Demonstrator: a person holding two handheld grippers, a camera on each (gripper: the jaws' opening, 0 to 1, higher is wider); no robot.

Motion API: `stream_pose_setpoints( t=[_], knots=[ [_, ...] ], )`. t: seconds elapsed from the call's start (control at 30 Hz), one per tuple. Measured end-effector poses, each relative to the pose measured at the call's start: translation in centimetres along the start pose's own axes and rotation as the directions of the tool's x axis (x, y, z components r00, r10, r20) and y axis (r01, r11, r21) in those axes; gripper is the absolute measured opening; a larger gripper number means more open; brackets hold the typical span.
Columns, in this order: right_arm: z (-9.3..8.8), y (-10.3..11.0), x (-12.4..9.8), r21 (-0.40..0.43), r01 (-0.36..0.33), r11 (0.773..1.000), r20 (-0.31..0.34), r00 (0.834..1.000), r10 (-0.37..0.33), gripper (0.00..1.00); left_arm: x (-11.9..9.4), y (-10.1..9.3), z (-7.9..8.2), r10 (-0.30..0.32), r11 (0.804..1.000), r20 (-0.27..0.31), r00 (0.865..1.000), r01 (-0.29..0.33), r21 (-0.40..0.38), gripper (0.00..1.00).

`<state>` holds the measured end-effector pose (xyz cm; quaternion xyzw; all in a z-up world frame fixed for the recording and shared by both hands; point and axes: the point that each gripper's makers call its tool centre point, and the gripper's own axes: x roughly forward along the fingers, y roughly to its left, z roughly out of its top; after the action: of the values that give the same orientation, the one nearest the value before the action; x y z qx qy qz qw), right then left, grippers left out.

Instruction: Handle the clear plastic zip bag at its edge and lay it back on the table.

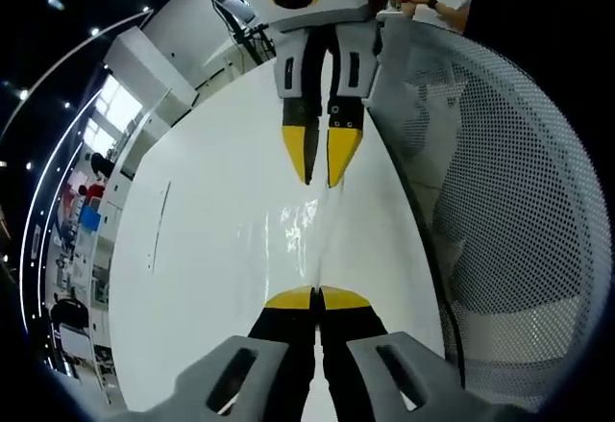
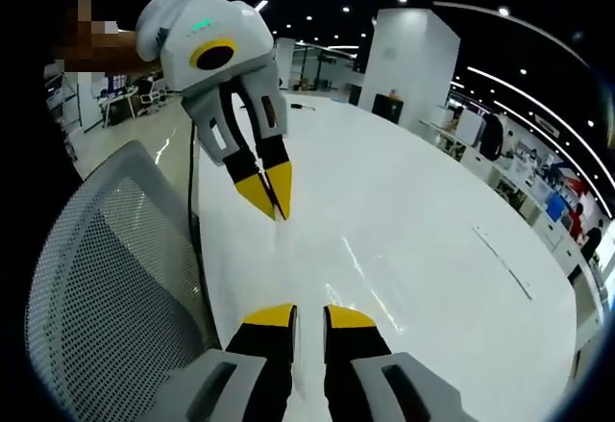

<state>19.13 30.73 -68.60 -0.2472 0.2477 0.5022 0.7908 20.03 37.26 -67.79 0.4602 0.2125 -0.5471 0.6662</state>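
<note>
Over the table (image 1: 211, 249), two grippers pinch one zip bag (image 1: 300, 235)

Both tongs are finished alike: left tongs (image 1: 317, 298) and right tongs (image 2: 309, 316) show yellow tips on black jaws, grey slotted housings; a green light, seemingly, is noted on one housing.

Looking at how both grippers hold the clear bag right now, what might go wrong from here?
The clear zip bag stretches between the left gripper and right gripper, each pinching an edge; pulling apart might tear it or slip it free. The mesh chair stands beside the white table; a gripper might knock it when lowering.
</note>
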Motion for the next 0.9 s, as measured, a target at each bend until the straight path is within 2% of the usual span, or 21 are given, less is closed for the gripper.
stream_pose_setpoints(
  t=[0.23, 0.37, 0.5, 0.63, 0.73, 0.9],
  knots=[
    [-0.1, 0.1, 0.4, 0.006, -0.004, 1.000, -0.005, 1.000, 0.004, 0.05, 0.0, -0.2, 1.1, -0.004, 1.000, 0.042, 0.999, 0.004, -0.002, 0.00],
    [-0.1, 0.2, 0.6, -0.003, -0.006, 1.000, -0.002, 1.000, 0.006, 0.00, 0.0, -0.1, 0.9, -0.001, 1.000, 0.043, 0.999, 0.002, -0.014, 0.00],
    [0.1, 0.3, 0.6, -0.006, -0.004, 1.000, 0.001, 1.000, 0.004, 0.00, -0.1, 0.0, 1.0, 0.009, 1.000, 0.053, 0.999, -0.007, -0.027, 0.00],
    [0.1, 0.2, 0.6, -0.009, -0.002, 1.000, -0.003, 1.000, 0.001, 0.00, -0.5, 0.2, 1.6, 0.020, 0.999, 0.085, 0.996, -0.016, -0.049, 0.01],
    [0.1, 0.2, 0.5, -0.011, -0.001, 1.000, -0.003, 1.000, 0.001, 0.00, -1.0, 0.2, 2.4, 0.034, 0.998, 0.123, 0.992, -0.028, -0.054, 0.05],
    [0.1, 0.2, 0.6, -0.011, -0.001, 1.000, -0.005, 1.000, 0.001, 0.00, -1.5, 0.0, 3.8, 0.037, 0.999, 0.164, 0.986, -0.031, -0.035, 0.08]
  ],
)
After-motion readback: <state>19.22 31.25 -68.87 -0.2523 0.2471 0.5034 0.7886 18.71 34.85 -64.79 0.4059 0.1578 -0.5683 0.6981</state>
